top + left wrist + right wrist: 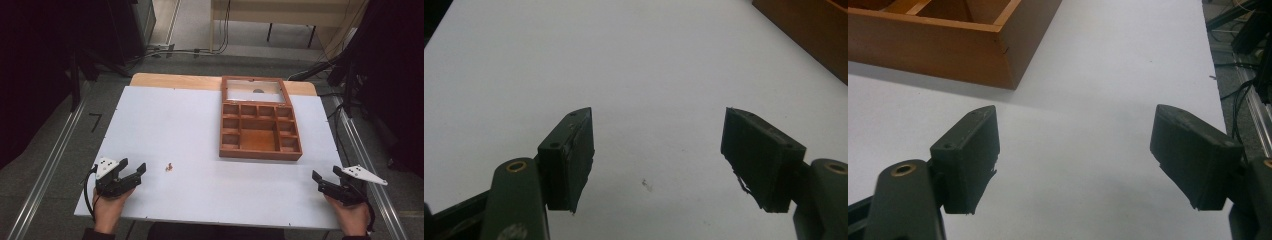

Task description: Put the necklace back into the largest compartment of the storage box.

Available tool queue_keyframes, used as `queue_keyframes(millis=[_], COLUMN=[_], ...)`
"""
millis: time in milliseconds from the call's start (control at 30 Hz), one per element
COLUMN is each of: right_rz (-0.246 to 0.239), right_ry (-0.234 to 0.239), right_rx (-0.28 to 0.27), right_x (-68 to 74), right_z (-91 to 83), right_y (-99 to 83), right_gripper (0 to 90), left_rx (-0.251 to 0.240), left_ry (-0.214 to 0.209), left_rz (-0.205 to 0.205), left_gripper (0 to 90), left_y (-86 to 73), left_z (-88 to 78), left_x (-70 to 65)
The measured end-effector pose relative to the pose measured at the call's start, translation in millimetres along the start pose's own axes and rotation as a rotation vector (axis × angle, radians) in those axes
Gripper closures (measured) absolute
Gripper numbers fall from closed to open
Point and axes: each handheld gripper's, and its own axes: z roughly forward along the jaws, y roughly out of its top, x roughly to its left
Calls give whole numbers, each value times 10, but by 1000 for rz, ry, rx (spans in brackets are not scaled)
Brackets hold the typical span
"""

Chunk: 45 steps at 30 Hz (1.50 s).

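Over on the left, near the front edge of the white table (200, 125), the left gripper (134, 167) sits low in the person's left hand (107, 210), pointing forward and a touch to the right. Its jaws stand wide apart with nothing between them, and the left gripper view confirms it: bare white tabletop shows in the gap between the two black pads (574, 155), with just a faint speck on the surface.

Just to the right of that gripper, close but not touching, lies a small reddish object (170, 167) on the tabletop. It is too small to tell what it is. It is the nearest thing to the left gripper's tips.

Moving across, toward the far right part of the table, sits the wooden box (261, 120) with its lid (256, 91) open and standing at the far side. Inside, it is divided into small compartments around one larger one, and they look bare. In the right gripper view a corner of the box sits ahead and to the left.

Over at the right front corner, the right gripper (327, 175) is held in the person's right hand (352, 217), aimed up and to the left. Its jaws are spread wide too, holding nothing, only white table between them.
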Motion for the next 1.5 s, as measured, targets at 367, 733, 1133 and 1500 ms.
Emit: queue_keyframes(millis=[367,733,1133,1500], right_rz=[3,8,8,7], right_ry=[4,6,10,9], right_rx=[2,7,9,12], right_x=[-3,-4,-7,-7], right_z=[5,8,12,16], right_y=[0,0,-2,-3], right_gripper=[182,182,182,182], left_rx=[4,4,-5,-35], left_ry=[-11,-21,-25,-84], left_rz=[10,37,64,68], left_gripper=[298,298,303,360], left_y=[3,7,18,64], left_z=[38,98,152,209], left_x=[-51,-123,-190,-255])
